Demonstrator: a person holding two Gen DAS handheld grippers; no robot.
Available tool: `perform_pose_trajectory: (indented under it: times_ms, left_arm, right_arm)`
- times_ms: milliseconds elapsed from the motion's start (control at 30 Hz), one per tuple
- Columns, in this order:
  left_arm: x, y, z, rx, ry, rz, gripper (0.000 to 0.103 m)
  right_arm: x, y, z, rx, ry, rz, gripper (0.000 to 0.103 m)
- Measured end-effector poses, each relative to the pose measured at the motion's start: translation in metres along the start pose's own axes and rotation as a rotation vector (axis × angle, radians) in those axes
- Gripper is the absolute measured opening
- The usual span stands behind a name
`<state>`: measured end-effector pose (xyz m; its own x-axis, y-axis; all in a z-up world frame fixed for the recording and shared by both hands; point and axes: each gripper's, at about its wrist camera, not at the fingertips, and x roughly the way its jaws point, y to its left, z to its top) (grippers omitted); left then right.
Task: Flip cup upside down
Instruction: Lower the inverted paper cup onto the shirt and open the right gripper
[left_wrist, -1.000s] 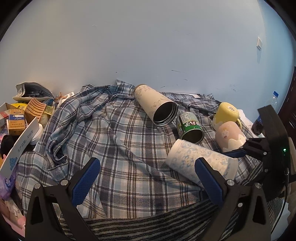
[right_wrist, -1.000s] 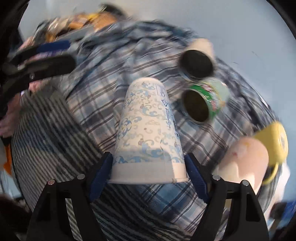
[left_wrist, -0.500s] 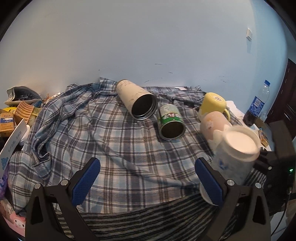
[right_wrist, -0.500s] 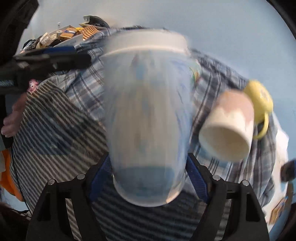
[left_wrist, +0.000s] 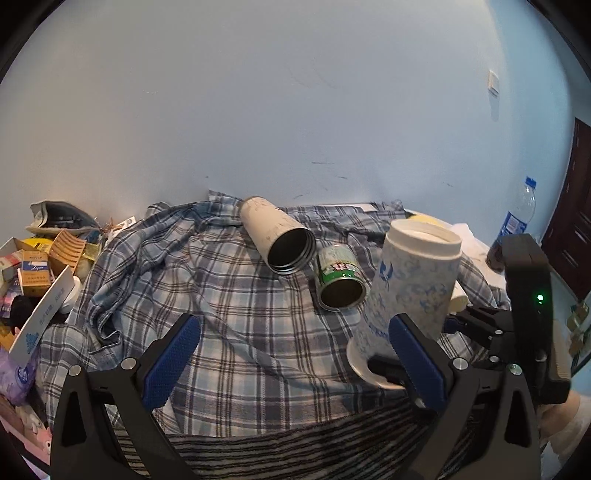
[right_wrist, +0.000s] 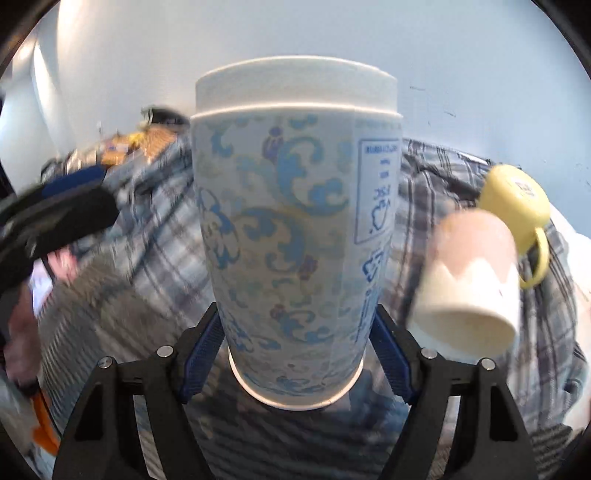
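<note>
Right tool (right_wrist: 295, 354) grips the patterned paper cup (right_wrist: 295, 229); left tool (left_wrist: 291, 358) gapes with nothing between its fingers; thermos (left_wrist: 275, 236) and can (left_wrist: 340, 280) lie hollow

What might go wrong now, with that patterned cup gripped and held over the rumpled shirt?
1. The cup is gripped only near its rolled rim by the right gripper; thin paper may crush or slip.
2. The shirt is wrinkled, so the cup may tip once set down.
3. The pink mug lies close and could get knocked.
</note>
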<state>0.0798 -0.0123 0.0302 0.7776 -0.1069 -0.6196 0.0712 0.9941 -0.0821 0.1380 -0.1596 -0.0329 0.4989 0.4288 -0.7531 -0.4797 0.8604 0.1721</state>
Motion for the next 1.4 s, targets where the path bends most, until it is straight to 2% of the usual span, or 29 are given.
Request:
perform_pose_trajectory:
  times_ms: [100, 167, 233, 300, 367, 433, 467, 633, 800, 933, 1067, 1133, 1200, 1333, 1400]
  left_arm:
    - [0.001, 0.013, 0.002, -0.042, 0.01, 0.011, 0.103]
    - [0.004, 0.02, -0.001, -0.042, 0.026, 0.033, 0.103]
    - [0.005, 0.025, -0.005, -0.033, 0.028, 0.063, 0.103]
    - [0.008, 0.03, -0.009, -0.034, 0.04, 0.075, 0.103]
    - [0.013, 0.035, -0.012, -0.058, 0.059, 0.061, 0.103]
    - [0.018, 0.04, -0.013, -0.095, 0.077, 0.03, 0.103]
    - [0.019, 0.041, -0.013, -0.107, 0.082, 0.016, 0.103]
    - [0.02, 0.038, -0.013, -0.122, 0.069, -0.012, 0.103]
    - [0.007, 0.019, -0.01, -0.052, 0.0, 0.001, 0.103]
    - [-0.004, 0.005, -0.004, -0.019, -0.069, 0.016, 0.103]
    - [-0.022, -0.007, -0.001, -0.026, -0.181, 0.025, 0.103]
    - [-0.035, -0.008, -0.009, -0.054, -0.288, 0.055, 0.103]
    - [-0.045, -0.008, -0.019, -0.067, -0.373, 0.074, 0.103]
    - [-0.05, -0.019, -0.027, 0.031, -0.427, 0.054, 0.103]
    - [-0.052, -0.022, -0.032, 0.048, -0.456, 0.055, 0.103]
  right_arm:
    - [0.015, 0.01, 0.01, 0.008, -0.04, -0.056, 0.076]
    - [0.031, 0.011, 0.012, 0.024, 0.004, -0.082, 0.077]
    - [0.043, 0.01, 0.01, 0.046, 0.051, -0.061, 0.077]
    - [0.046, 0.012, 0.007, 0.042, 0.059, -0.063, 0.078]
    - [0.041, 0.014, 0.005, 0.028, 0.049, -0.064, 0.08]
    - [0.036, 0.016, 0.007, 0.025, 0.047, -0.074, 0.094]
    - [0.03, 0.016, 0.004, 0.02, 0.034, -0.073, 0.096]
    - [0.004, 0.016, 0.0, -0.014, -0.015, -0.097, 0.096]
    - [-0.029, 0.009, -0.003, -0.015, -0.084, -0.127, 0.096]
    - [-0.056, 0.004, -0.004, -0.055, -0.142, -0.274, 0.096]
    - [-0.087, -0.002, -0.008, -0.06, -0.26, -0.357, 0.097]
    - [-0.1, -0.005, -0.011, -0.048, -0.326, -0.375, 0.103]
    - [-0.107, -0.006, -0.017, -0.021, -0.39, -0.387, 0.103]
    - [-0.107, -0.004, -0.022, -0.019, -0.443, -0.381, 0.103]
    - [-0.106, -0.007, -0.023, 0.014, -0.471, -0.385, 0.103]
